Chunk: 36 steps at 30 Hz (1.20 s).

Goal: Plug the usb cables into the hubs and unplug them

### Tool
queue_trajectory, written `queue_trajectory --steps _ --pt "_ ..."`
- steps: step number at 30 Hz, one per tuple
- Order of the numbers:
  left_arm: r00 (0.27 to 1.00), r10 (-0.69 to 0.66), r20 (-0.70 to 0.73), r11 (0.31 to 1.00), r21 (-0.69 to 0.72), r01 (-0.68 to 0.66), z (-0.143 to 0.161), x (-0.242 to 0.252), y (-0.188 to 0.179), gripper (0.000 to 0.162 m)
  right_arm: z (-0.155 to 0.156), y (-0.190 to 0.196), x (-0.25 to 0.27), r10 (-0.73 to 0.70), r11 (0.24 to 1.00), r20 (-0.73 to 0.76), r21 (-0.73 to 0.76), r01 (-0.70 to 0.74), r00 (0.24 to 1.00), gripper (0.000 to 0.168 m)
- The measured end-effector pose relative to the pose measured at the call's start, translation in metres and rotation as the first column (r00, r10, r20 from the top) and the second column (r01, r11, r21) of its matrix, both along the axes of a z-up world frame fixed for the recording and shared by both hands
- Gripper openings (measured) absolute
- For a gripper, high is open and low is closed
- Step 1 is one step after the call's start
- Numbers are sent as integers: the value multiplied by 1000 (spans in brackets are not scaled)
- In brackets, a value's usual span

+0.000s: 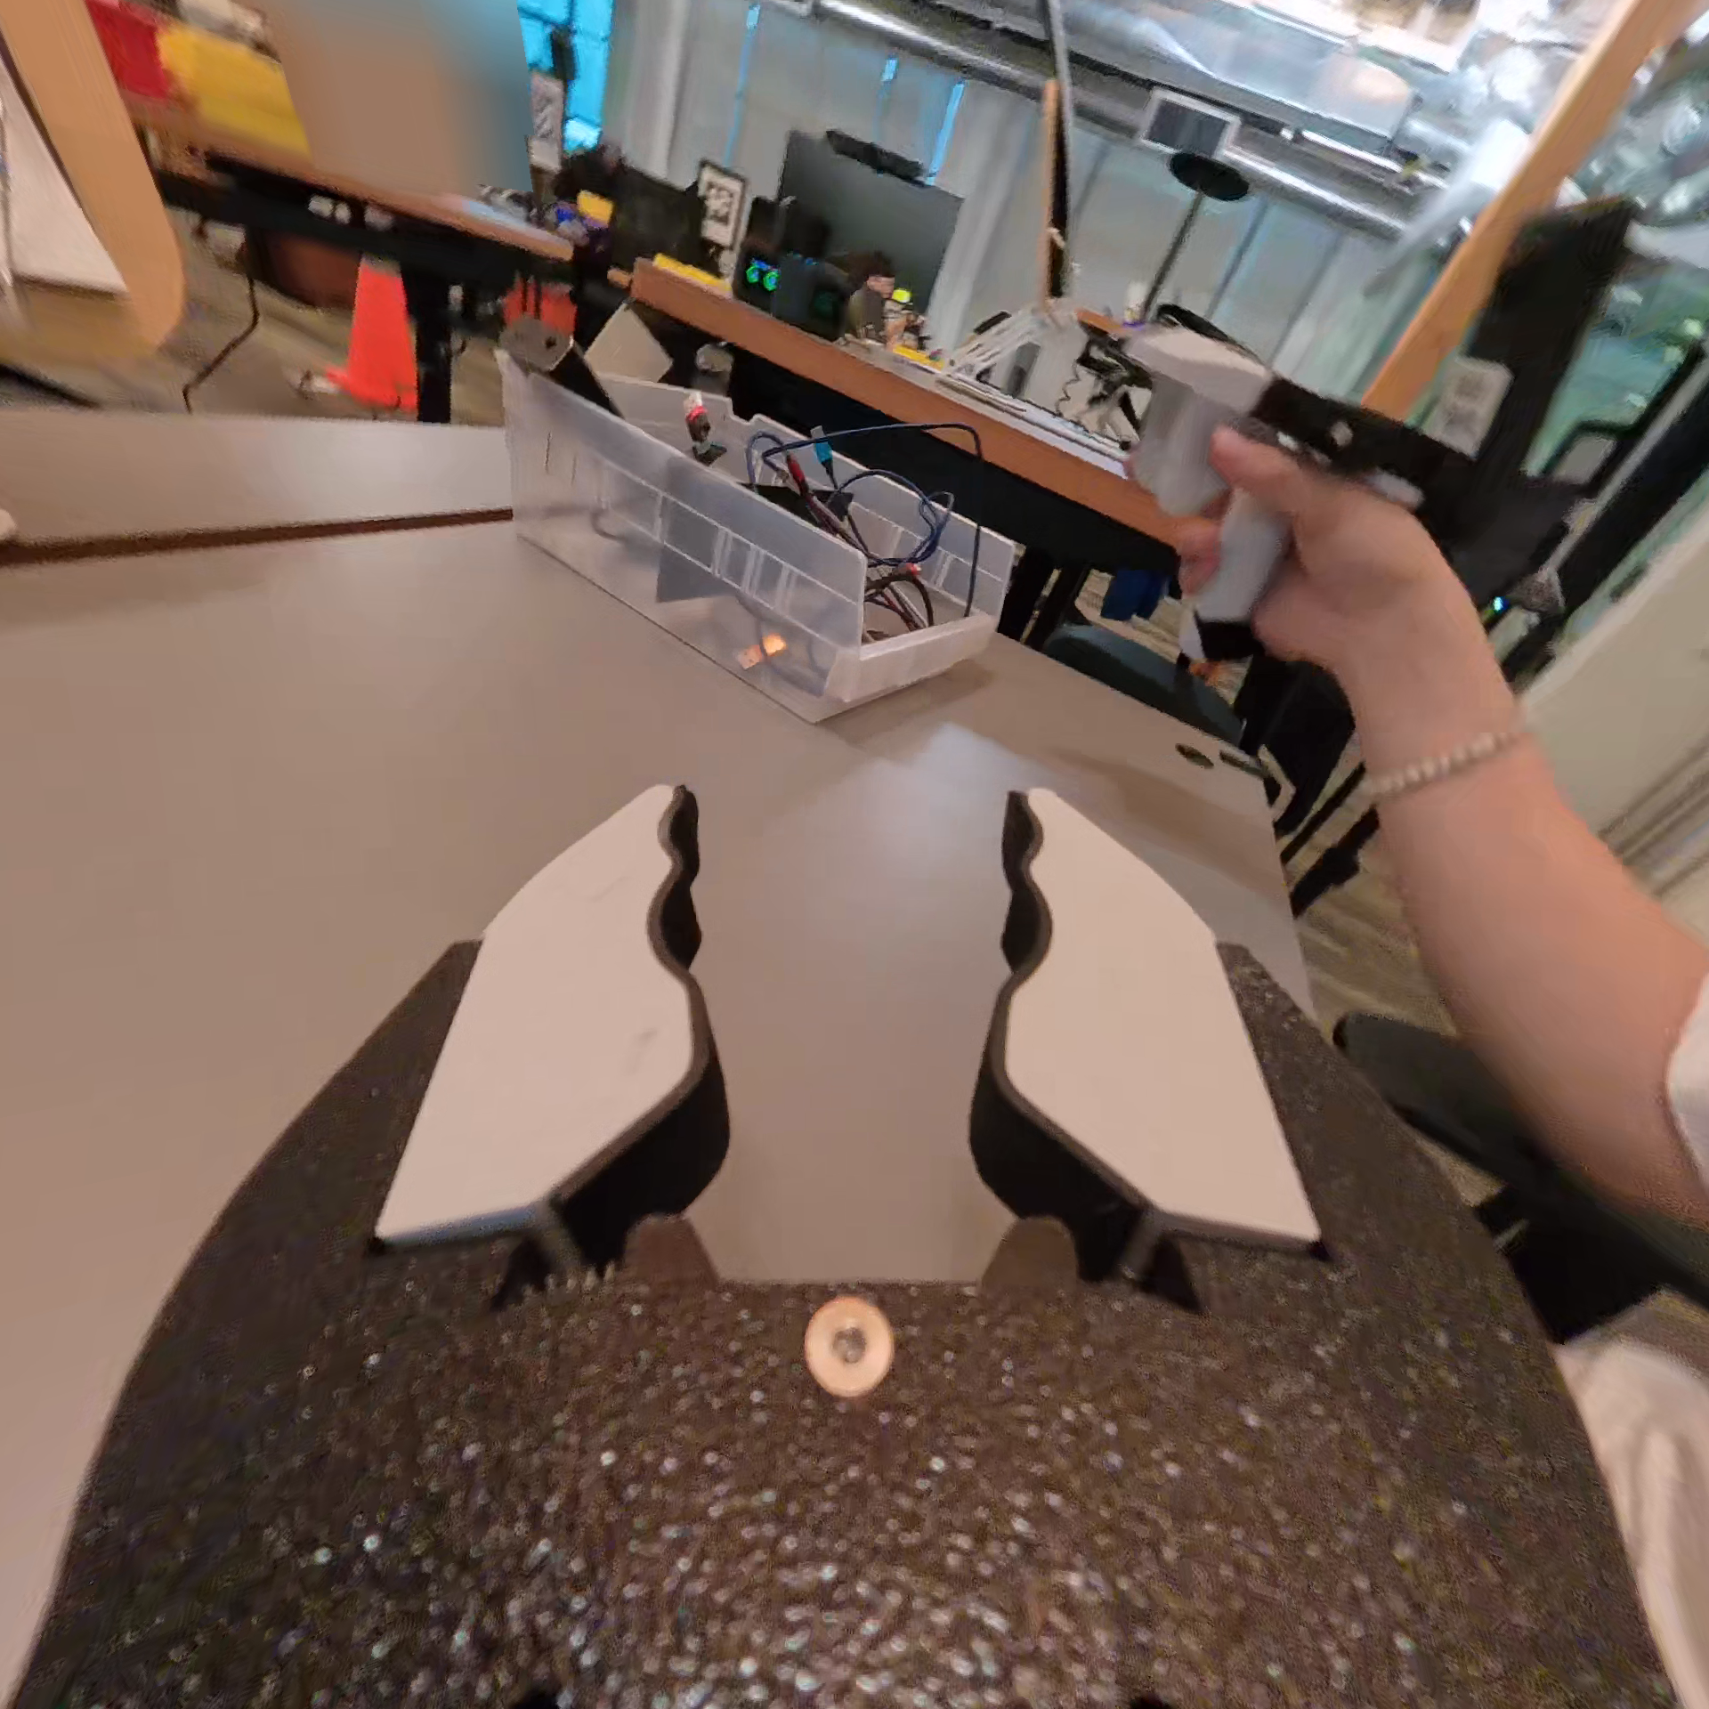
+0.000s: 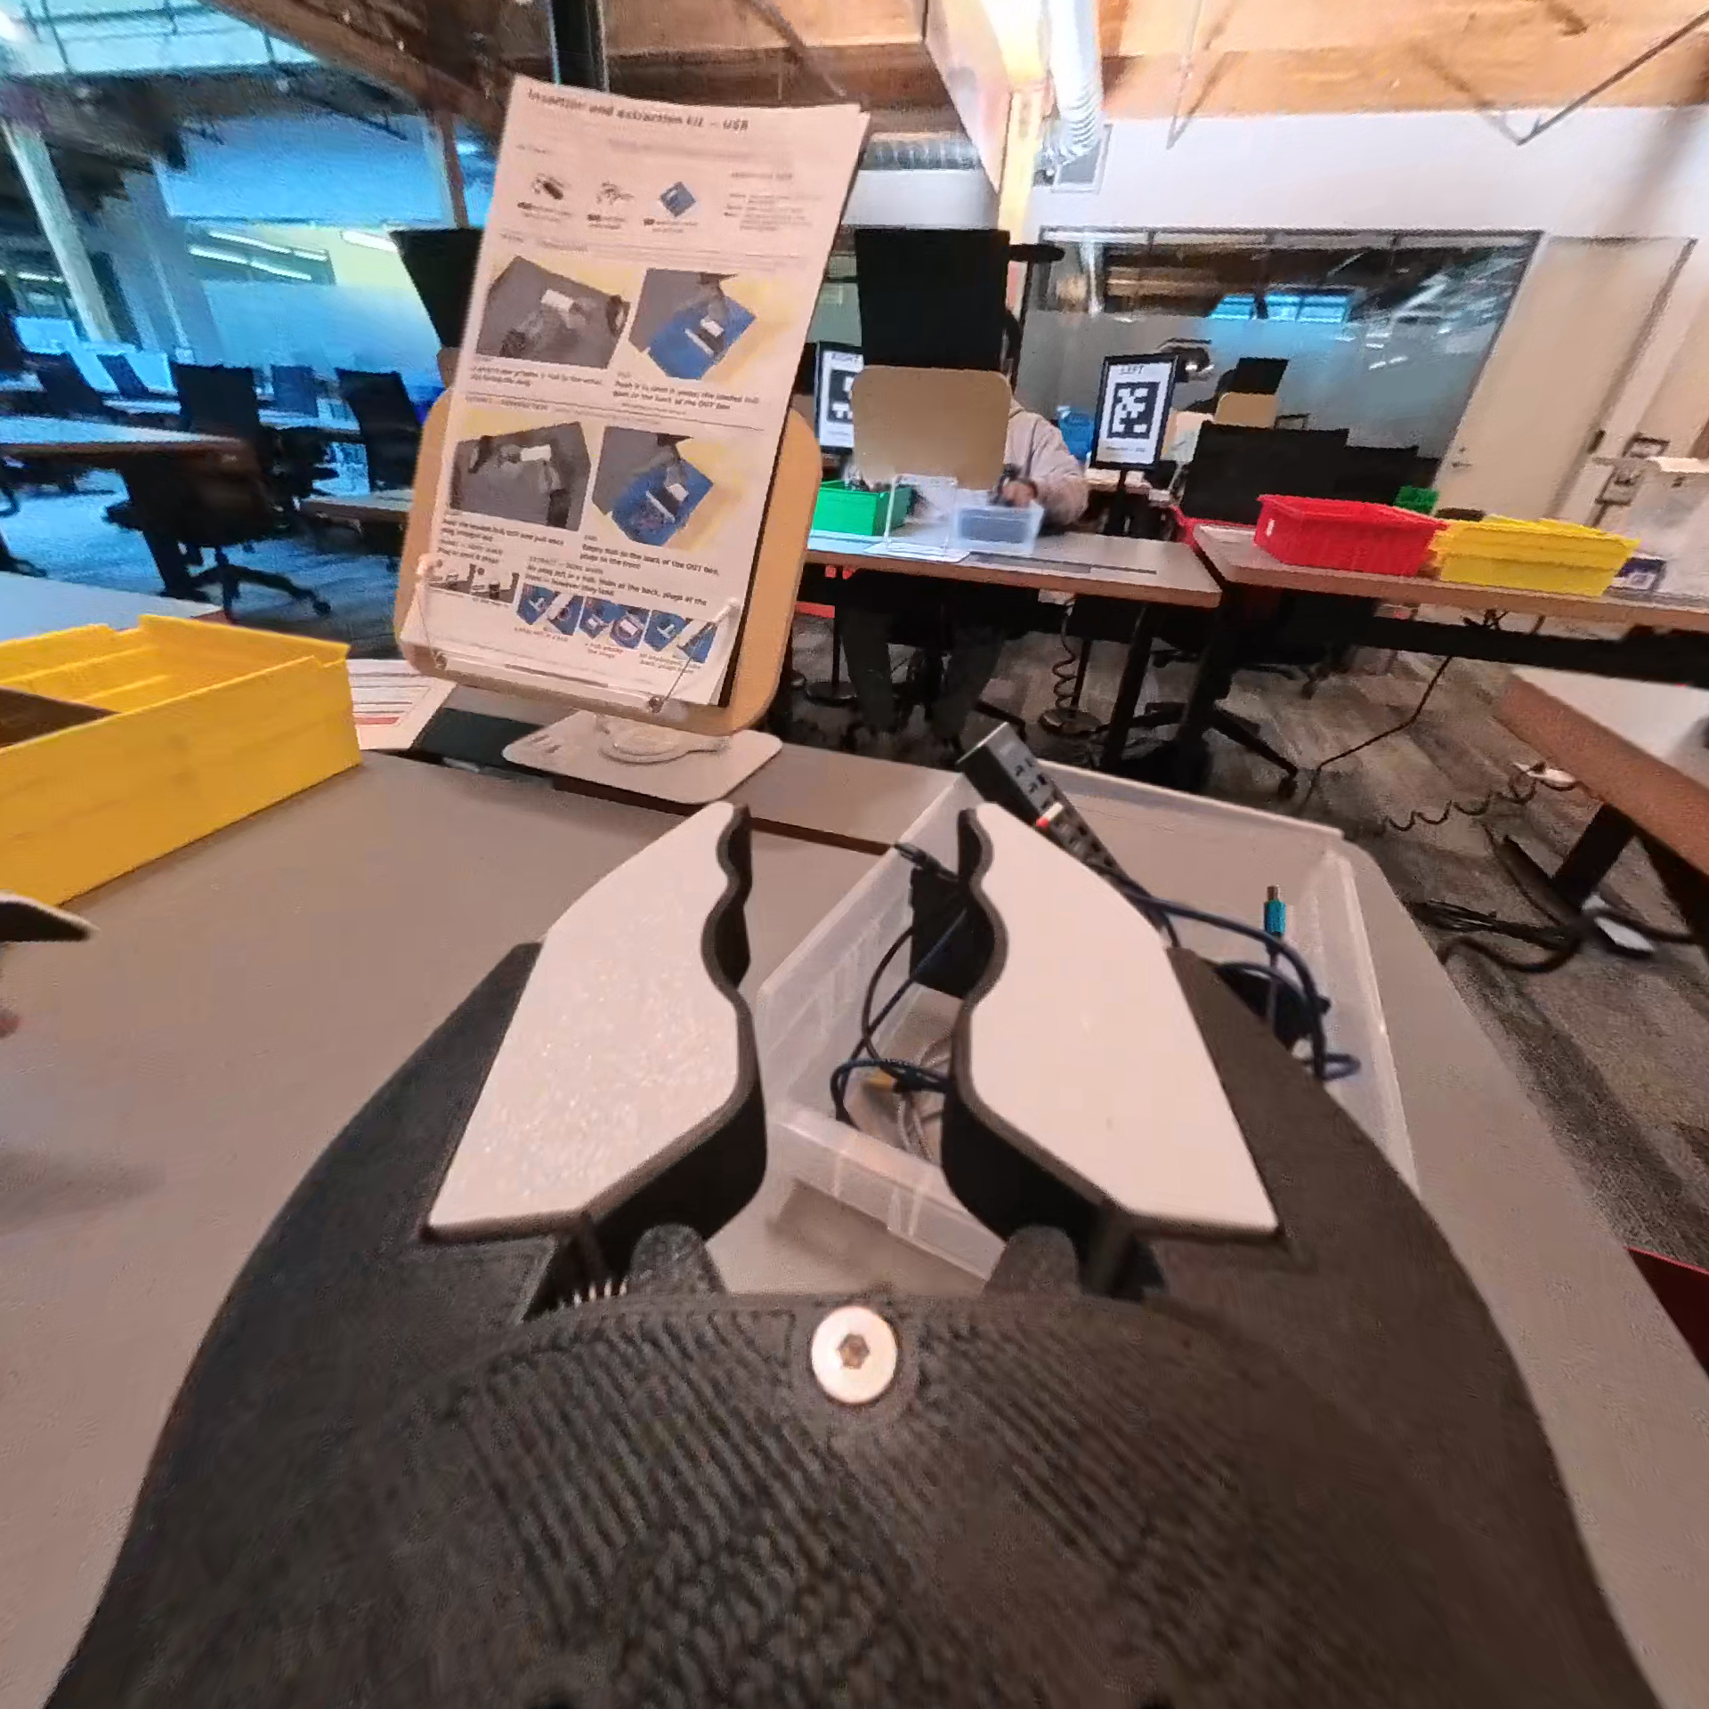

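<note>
Hovering over the bare grey table (image 1: 277, 740), the left gripper (image 1: 851, 814) has its two white fingers (image 1: 573, 1017) spread wide with nothing between them, tips pointing toward 12 o'clock. At about 1 o'clock from it lies a clear plastic bin (image 1: 703, 546), set at a slant on the tabletop, holding a tangle of blue and dark usb cables (image 1: 879, 481). Out at 2 o'clock a person's hand (image 1: 1332, 573) grips the pale handle of the other tool, wrist bent upward and raised well above the table, a bracelet (image 1: 1443, 763) on the wrist and the forearm running down toward 4 o'clock.

From the right wrist camera, the right gripper (image 2: 851, 832) is also parted and empty, poised just above the near end of the clear bin (image 2: 1341, 888). Inside the bin, a dark hub (image 2: 1036, 795) leans upright against the far wall at 12 o'clock, and blue cables (image 2: 1202, 925) loop across toward 2 o'clock. A printed sheet on a stand (image 2: 638, 388) rises at 11 o'clock, and a yellow tray (image 2: 176, 731) sits at 9 o'clock.
</note>
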<state>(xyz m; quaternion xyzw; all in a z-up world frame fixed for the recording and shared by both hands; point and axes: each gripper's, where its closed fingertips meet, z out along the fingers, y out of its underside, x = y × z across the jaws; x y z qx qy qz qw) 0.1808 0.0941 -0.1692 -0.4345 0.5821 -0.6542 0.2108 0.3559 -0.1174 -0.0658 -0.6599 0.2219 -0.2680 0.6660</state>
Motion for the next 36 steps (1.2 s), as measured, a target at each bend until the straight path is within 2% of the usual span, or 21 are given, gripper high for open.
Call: queue_trajectory --steps 4,9,12,14,19,23,25,27,28,30,32,33,36 --pt "998 54 -37 997 -50 -56 16 45 -35 55 -4 -13 0 -25 999 -4 -41 24 1000 44" --pt "987 67 -148 991 122 -49 38 126 -68 57 11 -29 0 -63 998 38 -10 64 997 43" --pt "958 63 -280 983 186 -10 42 173 -91 72 15 -34 0 -45 999 30 19 44 999 43" --pt "917 104 -385 967 255 -2 32 202 -102 80 15 -40 2 -64 998 39 19 64 997 43" --pt "799 257 -544 928 369 -47 -8 256 -109 80 21 -59 7 -107 992 50 67 103 993 40" --pt "693 285 -662 925 379 -19 -41 277 -115 82 20 -62 10 -104 992 36 76 101 994 40" --pt "670 286 -685 927 375 -13 -52 285 -120 74 18 -58 9 -84 994 25 79 82 996 40" --pt "649 273 -710 925 379 24 -66 288 -126 58 15 -52 8 -60 995 15 77 58 998 40" --pt "636 265 -725 923 382 51 -74 287 -127 42 14 -48 7 -47 996 11 73 46 999 40" --pt "637 320 -701 896 443 38 -82 289 -120 30 12 -41 5 -23 998 9 62 23 1000 40" --pt "666 405 -626 819 573 41 -85 289 -102 21 13 -36 2 -11 999 23 47 10 1000 40" --pt "676 414 -610 803 594 45 -86 286 -94 19 14 -34 0 -6 999 31 39 4 1000 40" --pt "698 354 -622 802 586 115 -86 262 -73 15 16 -31 -4 5 1000 42 26 -7 999 40"
